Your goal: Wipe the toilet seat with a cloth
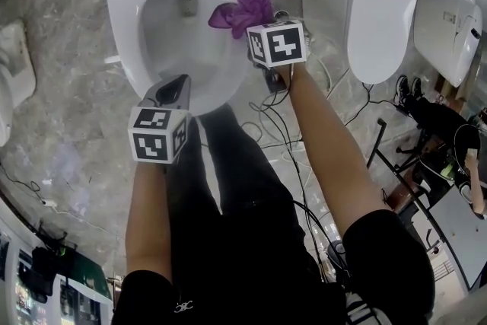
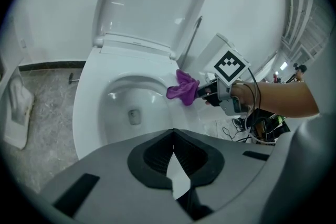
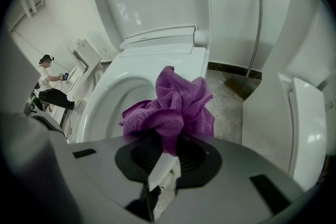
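Note:
The white toilet seat point(image 1: 125, 27) lies down around the bowl, and its lid point(image 2: 152, 2) stands raised behind it. A crumpled purple cloth point(image 1: 245, 7) rests against the seat's right side. My right gripper point(image 1: 257, 25) is shut on the cloth point(image 3: 170, 107), which bulges out past the jaws of that gripper point(image 3: 169, 147). In the left gripper view the cloth point(image 2: 182, 87) and the right gripper point(image 2: 211, 93) show at the rim's right. My left gripper point(image 1: 173, 90) hangs over the seat's front edge. It point(image 2: 174, 132) is shut with nothing between its jaws.
A second toilet point(image 1: 380, 27) with a raised lid stands close on the right. Cables point(image 1: 281, 133) trail over the marble floor point(image 1: 68, 125) between them. A broom point(image 3: 247, 84) leans against the wall behind. A white object point(image 1: 15, 65) lies at the left. A person point(image 3: 47, 78) sits far off.

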Demonstrator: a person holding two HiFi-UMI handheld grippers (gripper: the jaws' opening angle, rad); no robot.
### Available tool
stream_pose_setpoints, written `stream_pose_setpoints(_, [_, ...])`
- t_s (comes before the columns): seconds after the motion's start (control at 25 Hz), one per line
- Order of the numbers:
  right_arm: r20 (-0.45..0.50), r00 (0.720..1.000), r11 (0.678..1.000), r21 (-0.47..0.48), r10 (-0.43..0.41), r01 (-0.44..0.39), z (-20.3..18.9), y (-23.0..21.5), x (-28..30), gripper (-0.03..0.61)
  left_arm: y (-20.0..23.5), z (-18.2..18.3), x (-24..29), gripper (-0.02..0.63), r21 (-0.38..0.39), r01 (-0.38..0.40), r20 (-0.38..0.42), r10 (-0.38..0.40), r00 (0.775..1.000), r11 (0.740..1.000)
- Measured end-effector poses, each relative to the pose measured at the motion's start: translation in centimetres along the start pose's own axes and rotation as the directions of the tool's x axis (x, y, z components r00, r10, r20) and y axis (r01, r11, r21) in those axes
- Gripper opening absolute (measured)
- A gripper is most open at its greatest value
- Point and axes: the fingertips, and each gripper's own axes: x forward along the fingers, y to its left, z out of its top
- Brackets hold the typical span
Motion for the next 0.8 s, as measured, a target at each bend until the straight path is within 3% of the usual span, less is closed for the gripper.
stream_pose_setpoints(0.44, [-0.037, 0.999, 1.0, -0.026, 0.006, -0.006, -3.9, 2.4, -0.4, 0.075, -0.3, -3.0, -0.1, 0.006, -0.003, 0.017, -0.009, -0.017, 1.0, 1.0])
stream_pose_setpoints(0.8, [-0.089, 0.995, 0.999, -0.022, 0.035, -0.037, -7.4, 4.4, -1.2, 0.075, -0.6, -3.3, -0.8, 0.006, 0.009, 0.023, -0.004, -0.023, 1.0, 1.0])
